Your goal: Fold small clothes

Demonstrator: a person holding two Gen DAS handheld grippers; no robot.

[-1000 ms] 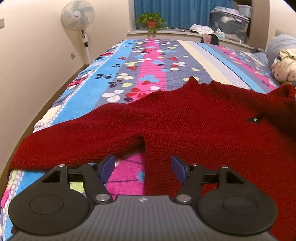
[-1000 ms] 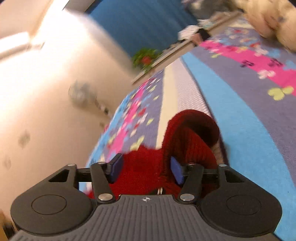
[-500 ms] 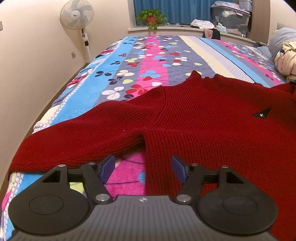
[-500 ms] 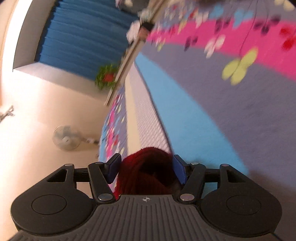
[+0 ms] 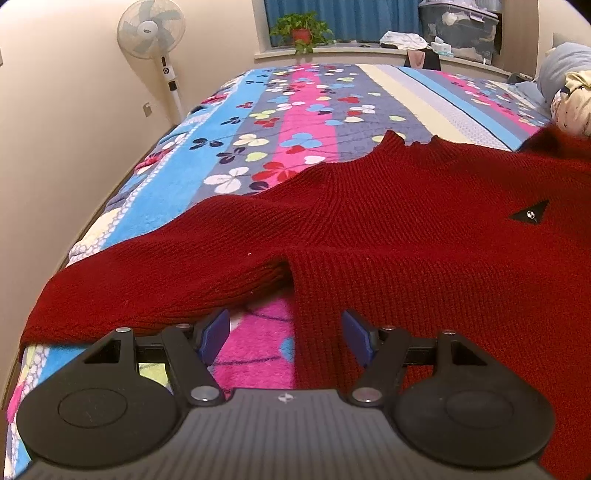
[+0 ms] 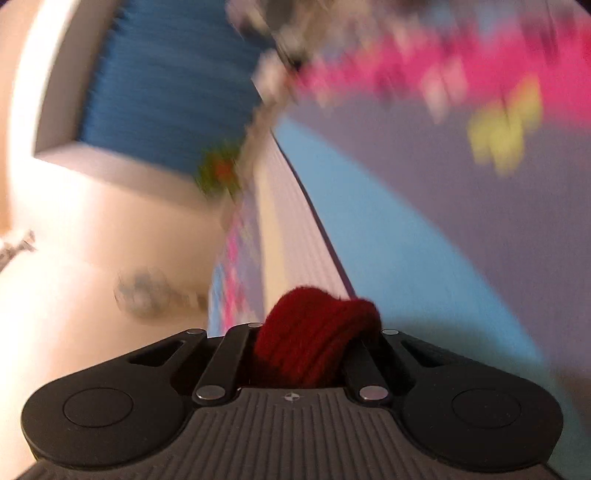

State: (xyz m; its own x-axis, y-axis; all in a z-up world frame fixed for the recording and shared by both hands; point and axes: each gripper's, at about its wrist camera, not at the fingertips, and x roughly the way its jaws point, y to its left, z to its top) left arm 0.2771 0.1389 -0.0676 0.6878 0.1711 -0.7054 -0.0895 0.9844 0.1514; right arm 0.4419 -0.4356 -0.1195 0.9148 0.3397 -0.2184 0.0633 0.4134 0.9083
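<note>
Gripping a bunched wad of red knit, our right gripper (image 6: 306, 350) has its jaws drawn in tight on the cloth, having just been closing with the fabric between them; the wad bulges up and forward past the fingers, and the rest of that view is smeared by blur. Our left gripper (image 5: 284, 336) stands with its jaws apart and nothing between the blue pads (image 5: 216, 334), which hover low over the bed (image 5: 306, 107) at the near edge. We see that bed fill most of the left view, its cover striped in blue, grey, pink and cream with clover shapes. Across its near part lies the red sweater (image 5: 388, 229), spread flat with the collar pointing away from us, one sleeve (image 5: 155, 284) stretched out towards the left edge of the bed and the body running off to the right. The left pad sits just under the lower edge of that sleeve, the right pad over the side hem of the body, and pink cover shows between them. A small black triangular patch (image 5: 530, 213) sits on the chest. Beyond, a standing fan (image 5: 151, 27) is by the wall, and a potted plant (image 5: 301, 29) rests on the window ledge before a blue curtain (image 5: 347, 14).
</note>
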